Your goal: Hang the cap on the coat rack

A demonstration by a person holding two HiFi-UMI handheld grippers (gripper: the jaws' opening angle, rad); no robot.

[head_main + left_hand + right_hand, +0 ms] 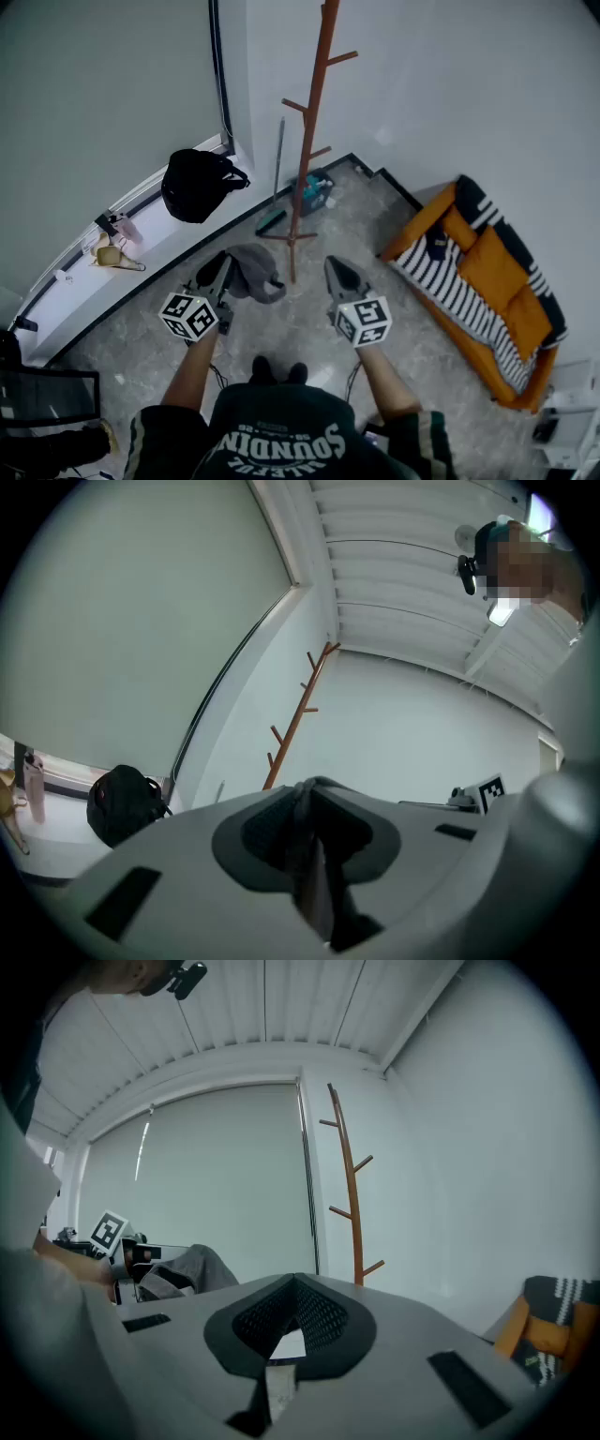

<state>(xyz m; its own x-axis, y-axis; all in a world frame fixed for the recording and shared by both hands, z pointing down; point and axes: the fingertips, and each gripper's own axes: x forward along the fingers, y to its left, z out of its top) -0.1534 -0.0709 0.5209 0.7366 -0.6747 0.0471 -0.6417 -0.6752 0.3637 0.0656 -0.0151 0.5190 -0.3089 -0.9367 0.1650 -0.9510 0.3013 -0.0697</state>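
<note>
The brown wooden coat rack (309, 122) stands in the room's corner, its pegs bare. In front of its base my left gripper (223, 274) is shut on the grey cap (257, 274), which droops to the right of the jaws. The left gripper view shows a strip of the cap's fabric (314, 883) pinched between the jaws, with the rack (292, 726) ahead and above. My right gripper (337, 274) is level with the left one, to the right of the rack's foot, shut and holding nothing. From the right gripper view, the cap (183, 1274) hangs at the left and the rack (349, 1185) rises ahead.
A black backpack (195, 183) sits on the window sill at the left, with small items (112, 246) further along it. A thin pole (278, 159) leans in the corner beside a blue object (317, 192). An orange sofa with a striped blanket (487, 281) lines the right wall.
</note>
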